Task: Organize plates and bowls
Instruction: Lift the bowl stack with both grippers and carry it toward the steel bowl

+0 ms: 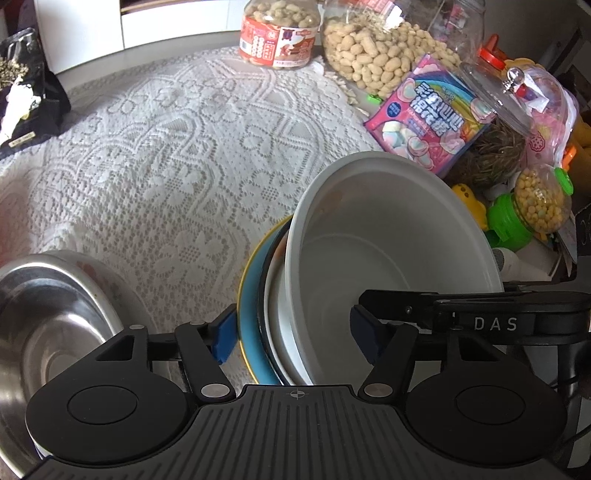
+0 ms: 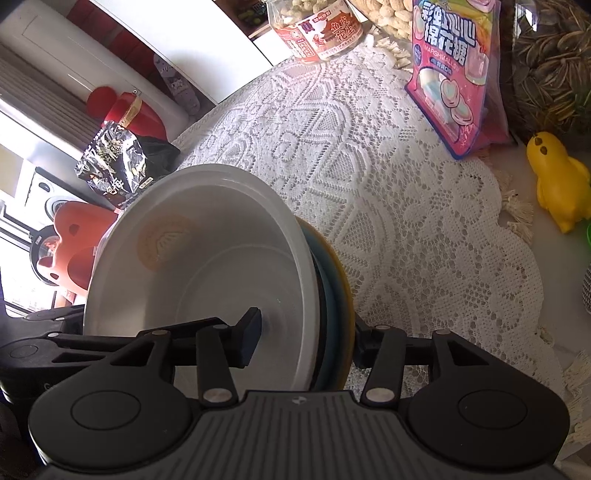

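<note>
A white bowl (image 1: 388, 236) sits nested in a white plate (image 1: 275, 332) and a blue plate with a yellow rim (image 1: 251, 317). The stack is tipped up on edge over the lace tablecloth (image 1: 166, 166). My right gripper (image 2: 306, 343) is shut on this stack, one pad inside the white bowl (image 2: 207, 266) and the other finger behind the yellow-rimmed plate (image 2: 341, 295). My left gripper (image 1: 293, 334) straddles the same stack with wide jaws: one pad just outside the blue plate, the other in the bowl, with no clear press. A steel bowl (image 1: 48, 332) rests at lower left.
Along the back and right stand a peanut jar (image 1: 277, 33), a bag of peanuts (image 1: 376, 51), a pink marshmallow bag (image 1: 432, 114), a jar of sunflower seeds (image 2: 554, 74) and a yellow duck toy (image 2: 557, 181). A black packet (image 1: 26, 99) lies far left.
</note>
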`<state>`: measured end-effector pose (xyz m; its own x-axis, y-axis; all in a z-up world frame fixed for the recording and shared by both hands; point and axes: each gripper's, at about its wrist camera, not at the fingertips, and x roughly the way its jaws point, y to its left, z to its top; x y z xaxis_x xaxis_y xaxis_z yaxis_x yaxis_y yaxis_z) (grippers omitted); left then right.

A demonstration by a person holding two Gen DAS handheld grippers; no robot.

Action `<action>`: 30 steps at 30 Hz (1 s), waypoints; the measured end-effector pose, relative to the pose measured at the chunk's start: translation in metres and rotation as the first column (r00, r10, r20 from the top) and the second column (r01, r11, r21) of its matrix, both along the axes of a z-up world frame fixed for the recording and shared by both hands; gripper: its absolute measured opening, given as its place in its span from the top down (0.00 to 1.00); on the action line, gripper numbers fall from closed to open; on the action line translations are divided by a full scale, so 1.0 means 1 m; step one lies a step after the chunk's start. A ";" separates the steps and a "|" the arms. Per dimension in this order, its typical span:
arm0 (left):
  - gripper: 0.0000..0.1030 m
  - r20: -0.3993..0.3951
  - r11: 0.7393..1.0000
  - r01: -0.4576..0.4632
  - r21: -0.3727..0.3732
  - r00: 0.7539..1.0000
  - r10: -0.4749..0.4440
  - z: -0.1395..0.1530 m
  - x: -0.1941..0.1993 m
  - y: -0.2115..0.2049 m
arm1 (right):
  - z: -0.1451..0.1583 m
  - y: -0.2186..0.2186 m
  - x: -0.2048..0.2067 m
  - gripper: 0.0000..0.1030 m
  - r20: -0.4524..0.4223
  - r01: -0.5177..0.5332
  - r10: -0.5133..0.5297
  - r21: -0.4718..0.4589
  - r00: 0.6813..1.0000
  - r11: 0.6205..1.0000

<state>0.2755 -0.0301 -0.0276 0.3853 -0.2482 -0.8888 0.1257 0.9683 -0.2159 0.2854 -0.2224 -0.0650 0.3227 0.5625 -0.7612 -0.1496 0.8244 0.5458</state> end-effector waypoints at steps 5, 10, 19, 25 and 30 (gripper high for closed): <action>0.43 -0.032 0.999 -0.026 -0.029 0.999 0.025 -0.007 0.002 0.006 | -0.002 -0.002 0.000 0.50 -0.016 0.004 -0.004 0.023 1.000 1.000; 0.44 -0.046 0.997 -0.043 -0.062 0.998 0.040 -0.006 0.005 0.010 | -0.003 0.005 -0.003 0.49 -0.020 -0.017 0.017 -0.008 1.000 1.000; 0.44 -0.046 0.998 -0.043 -0.055 0.998 0.041 -0.005 0.006 0.007 | -0.006 0.002 0.001 0.49 -0.052 -0.013 0.014 0.022 0.999 1.000; 0.44 -0.051 0.998 -0.044 -0.055 0.998 0.041 -0.005 0.007 0.007 | -0.006 0.002 0.002 0.49 -0.051 -0.015 0.016 0.020 0.999 1.000; 0.44 -0.055 0.997 -0.044 -0.056 0.998 0.041 -0.003 0.005 0.008 | -0.002 0.006 -0.002 0.47 -0.022 -0.036 0.036 -0.017 0.999 0.999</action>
<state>0.2800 -0.0223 -0.0303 0.3485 -0.2837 -0.8933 0.0715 0.9584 -0.2765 0.2838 -0.2161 -0.0667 0.2854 0.5600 -0.7778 -0.1676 0.8282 0.5348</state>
